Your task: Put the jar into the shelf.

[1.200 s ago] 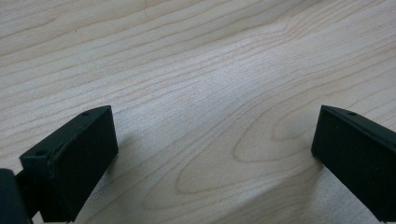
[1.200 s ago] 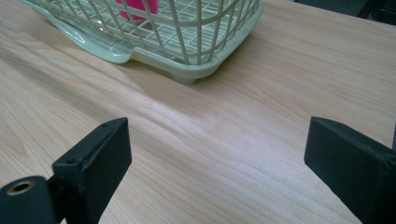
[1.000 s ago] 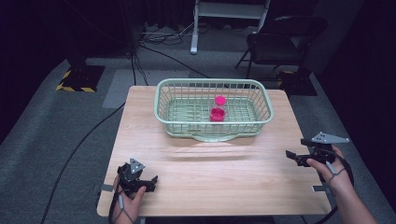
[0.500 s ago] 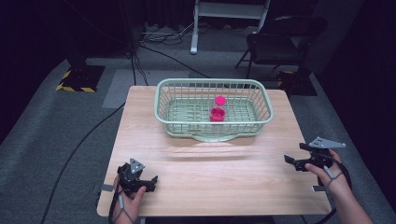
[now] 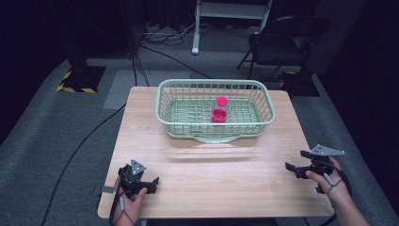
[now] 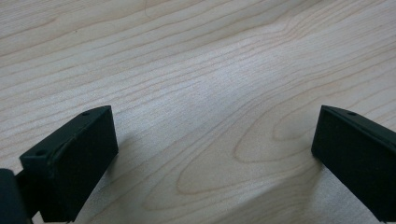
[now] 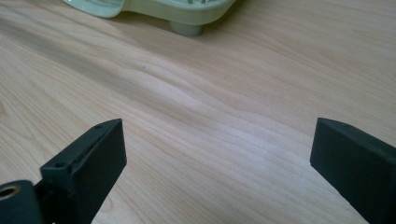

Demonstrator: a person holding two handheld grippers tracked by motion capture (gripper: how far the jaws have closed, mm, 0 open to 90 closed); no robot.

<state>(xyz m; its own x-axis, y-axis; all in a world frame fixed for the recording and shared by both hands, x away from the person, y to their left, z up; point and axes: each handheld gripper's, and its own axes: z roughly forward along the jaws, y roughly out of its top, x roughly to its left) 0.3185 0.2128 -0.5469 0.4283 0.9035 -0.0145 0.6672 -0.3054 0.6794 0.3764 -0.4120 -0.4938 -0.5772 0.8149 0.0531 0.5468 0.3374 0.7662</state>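
Observation:
A pale green wire basket (image 5: 214, 128) stands at the middle back of the wooden table (image 5: 226, 174). Inside it is a pink cup (image 5: 219, 115), with a round pink piece (image 5: 222, 100) just behind it. My left gripper (image 5: 153, 183) rests at the near left of the table, held by a hand, jaws wide apart over bare wood (image 6: 215, 135). At the near right, my right gripper (image 5: 291, 169) is held low, jaws also wide apart with nothing between them (image 7: 219, 140). The basket's foot (image 7: 187, 25) lies ahead of it.
A dark chair (image 5: 282, 42) and a white stand (image 5: 230, 14) are on the floor beyond the table. Cables (image 5: 80, 150) trail across the grey floor at the left. Bare wood stretches between the basket and both grippers.
My right gripper has drifted a little toward the near edge of the table. The left gripper and the basket's contents have not moved.

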